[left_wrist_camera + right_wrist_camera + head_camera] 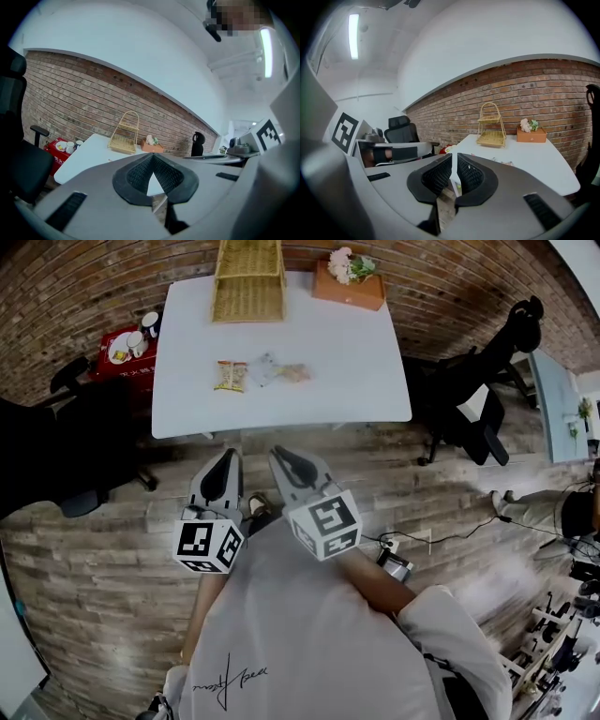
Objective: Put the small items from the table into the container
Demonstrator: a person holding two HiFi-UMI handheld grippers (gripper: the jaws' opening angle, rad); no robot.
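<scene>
1. Two grey grippers, the left gripper (228,465) and the right gripper (281,459), sit side by side well short of the white table (328,352). Their fingers are squeezed together on nothing, since nothing is in reach.
2. Three small snack packets (231,376) lie in a row mid-table.
3. The yellow woven basket (248,282) stands at the far edge, likely their container.

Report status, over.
Left gripper and right gripper shut, empty, short of the table. Small packets untouched mid-table; wicker basket at far edge. Path clear.
</scene>
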